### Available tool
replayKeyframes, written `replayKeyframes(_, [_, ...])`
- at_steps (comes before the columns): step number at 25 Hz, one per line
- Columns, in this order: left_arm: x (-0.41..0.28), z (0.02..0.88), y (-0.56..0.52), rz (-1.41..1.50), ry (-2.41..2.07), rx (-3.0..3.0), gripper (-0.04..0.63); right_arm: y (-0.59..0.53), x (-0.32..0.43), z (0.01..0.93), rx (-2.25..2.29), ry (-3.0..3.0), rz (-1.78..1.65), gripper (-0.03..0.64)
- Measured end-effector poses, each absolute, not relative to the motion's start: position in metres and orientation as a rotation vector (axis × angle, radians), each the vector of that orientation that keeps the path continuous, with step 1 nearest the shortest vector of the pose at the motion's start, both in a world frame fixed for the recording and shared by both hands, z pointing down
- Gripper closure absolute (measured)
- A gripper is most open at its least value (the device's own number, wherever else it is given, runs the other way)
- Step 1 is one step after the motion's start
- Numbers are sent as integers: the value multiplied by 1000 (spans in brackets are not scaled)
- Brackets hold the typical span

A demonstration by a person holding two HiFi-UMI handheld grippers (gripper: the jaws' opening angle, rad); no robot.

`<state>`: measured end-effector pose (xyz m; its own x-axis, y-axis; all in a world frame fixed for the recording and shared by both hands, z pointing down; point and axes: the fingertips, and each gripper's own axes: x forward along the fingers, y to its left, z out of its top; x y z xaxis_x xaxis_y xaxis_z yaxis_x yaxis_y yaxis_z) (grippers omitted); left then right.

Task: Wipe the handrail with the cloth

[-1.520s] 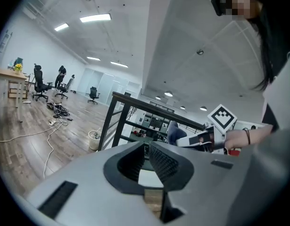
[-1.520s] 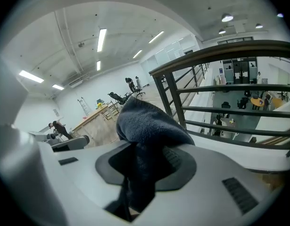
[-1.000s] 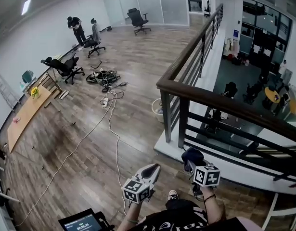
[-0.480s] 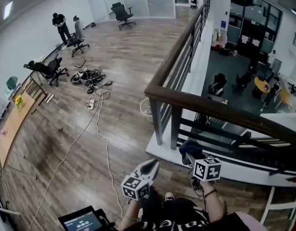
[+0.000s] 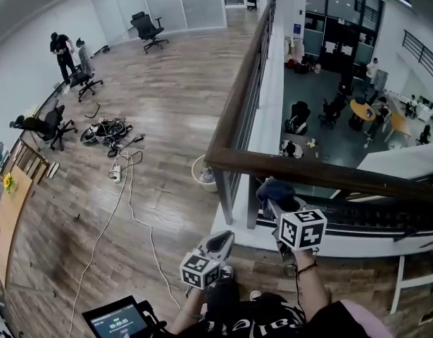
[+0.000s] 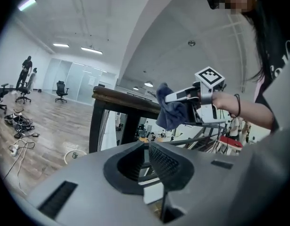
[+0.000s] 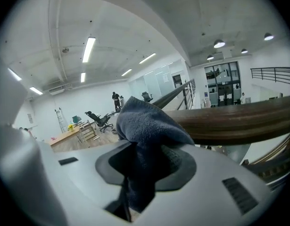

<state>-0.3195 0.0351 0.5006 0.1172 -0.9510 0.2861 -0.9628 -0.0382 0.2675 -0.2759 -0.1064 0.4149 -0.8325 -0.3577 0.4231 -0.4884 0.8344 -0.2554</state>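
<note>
L tongs [image 6: 147,146] closed, empty; R tongs [image 7: 145,150] on cloth [image 7: 144,122]

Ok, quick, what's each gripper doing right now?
Left gripper: closed, empty.
Right gripper: closed on the cloth.

**Head view.** The handrail [image 5: 308,171] runs out of frame at the right edge. The screen [image 5: 117,322] is cut off by the bottom edge, and its print is too small to read. The desk [image 5: 1,231] is cropped by the left edge. The figures [image 5: 373,69] on the lower floor are too small to make out in detail.

**Right gripper view.** The cloth [image 7: 145,126] covers the inner pads of the right gripper [image 7: 147,157]. The cloth's lower end is lost between the jaws, and part of the handrail passes out of sight behind the cloth.
</note>
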Motion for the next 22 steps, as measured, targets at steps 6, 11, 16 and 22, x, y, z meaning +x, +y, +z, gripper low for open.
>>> replayKeyframes(6, [-380,504,24,32,-1826,2068,565,-127,-353,392,725,-2680,456,514])
replayKeyframes(11, [-409,499,12,12,-1753,2113,565,-143,-399,387,772,-2655,356,514])
replayKeyframes(16, [-428,510,-5,9,-1705,2161,565,-168,-404,405,813,-2534,225,514])
replayKeyframes(22, [-416,519,-28,31,-1567,2232,565,-184,-389,408,868,-2549,291,514])
